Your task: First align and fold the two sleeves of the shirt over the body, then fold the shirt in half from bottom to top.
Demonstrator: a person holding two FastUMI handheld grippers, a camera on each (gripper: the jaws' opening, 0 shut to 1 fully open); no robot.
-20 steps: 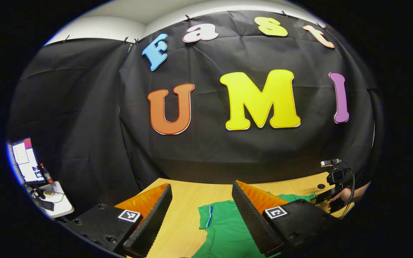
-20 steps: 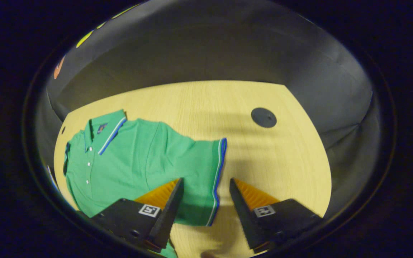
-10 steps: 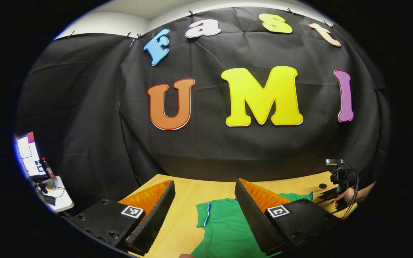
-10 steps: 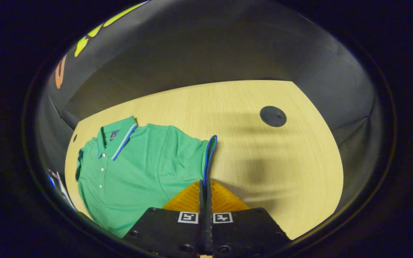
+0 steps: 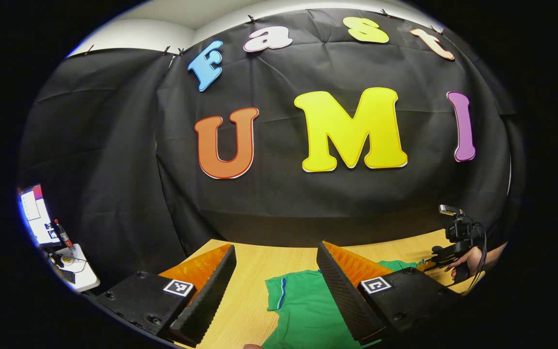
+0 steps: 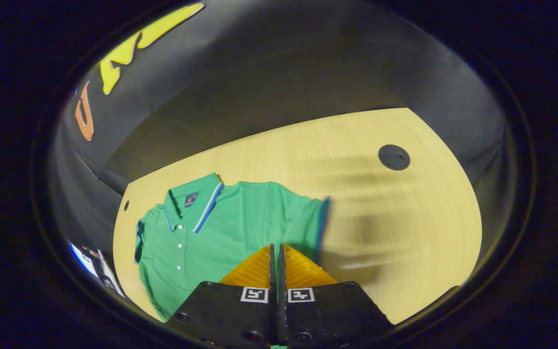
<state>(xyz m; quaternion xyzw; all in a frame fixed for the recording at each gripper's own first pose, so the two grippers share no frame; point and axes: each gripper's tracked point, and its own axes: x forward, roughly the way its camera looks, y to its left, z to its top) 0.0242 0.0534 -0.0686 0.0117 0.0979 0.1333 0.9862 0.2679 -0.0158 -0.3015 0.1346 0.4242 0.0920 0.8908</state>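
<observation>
Right tongs pinching the polo shirt's sleeve; left tongs spread wide.

In my right gripper view the right tongs (image 6: 277,252) are clenched on the sleeve (image 6: 315,218) of the green polo shirt (image 6: 221,232), which lies on the wooden surface (image 6: 405,228) toward 9 o'clock, collar at 11. My left tongs (image 5: 275,286) hang released above the shirt's near edge.

Wooden table (image 6: 419,228) with a round black grommet (image 6: 394,157) near its far edge. White side table (image 5: 81,271) at left, carrying a lit monitor (image 5: 34,215), a red-capped bottle (image 5: 62,234) and cables.
</observation>
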